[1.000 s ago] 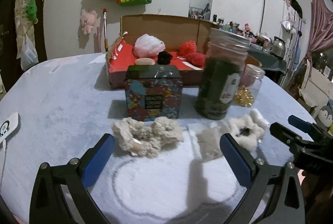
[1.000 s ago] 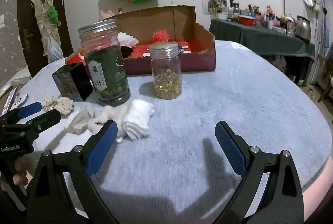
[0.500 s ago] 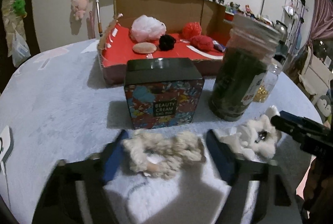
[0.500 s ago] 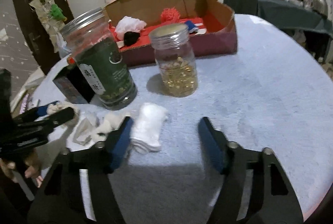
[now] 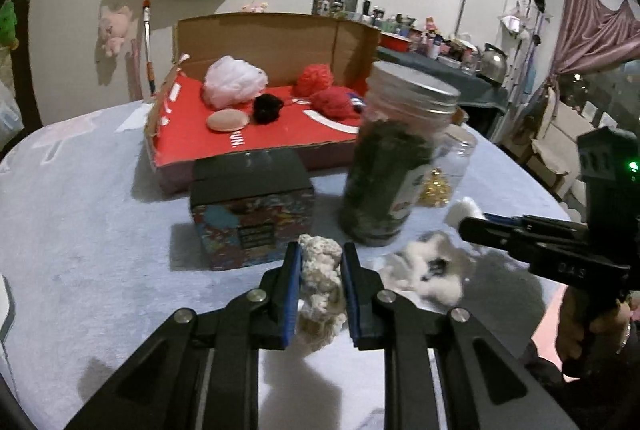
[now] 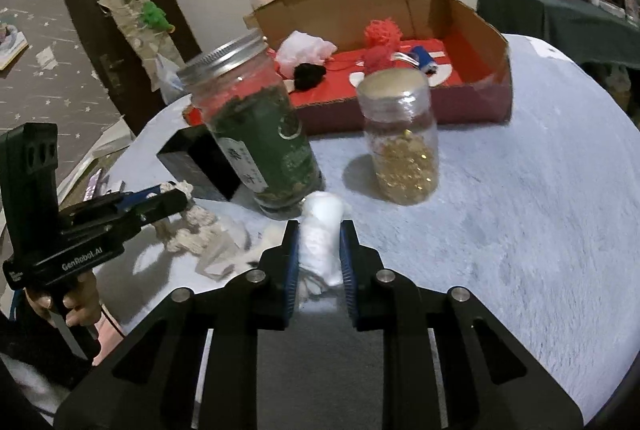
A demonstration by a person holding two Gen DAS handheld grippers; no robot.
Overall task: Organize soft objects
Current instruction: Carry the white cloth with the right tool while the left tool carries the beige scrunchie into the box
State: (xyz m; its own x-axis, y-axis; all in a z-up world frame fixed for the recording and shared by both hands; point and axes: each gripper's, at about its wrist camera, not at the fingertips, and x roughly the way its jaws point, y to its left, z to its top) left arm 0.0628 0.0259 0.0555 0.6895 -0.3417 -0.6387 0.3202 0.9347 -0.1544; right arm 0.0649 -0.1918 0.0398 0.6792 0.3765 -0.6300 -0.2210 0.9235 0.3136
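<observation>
Left claw [image 5: 320, 284] clamps beige scrunchie [image 5: 322, 280]; right claw [image 6: 319, 258] clamps white cloth roll [image 6: 320, 238], both low over worktop [image 6: 520, 210]. Lift straight, clear green jar [image 6: 260, 134], then carry to red box [image 5: 260, 134].

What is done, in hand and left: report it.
Done: pink pouf, black pompom and red yarn balls lie in the cardboard box. In hand: left gripper clamps the beige scrunchie; right gripper clamps the white roll. Left: the white fluffy piece.
</observation>
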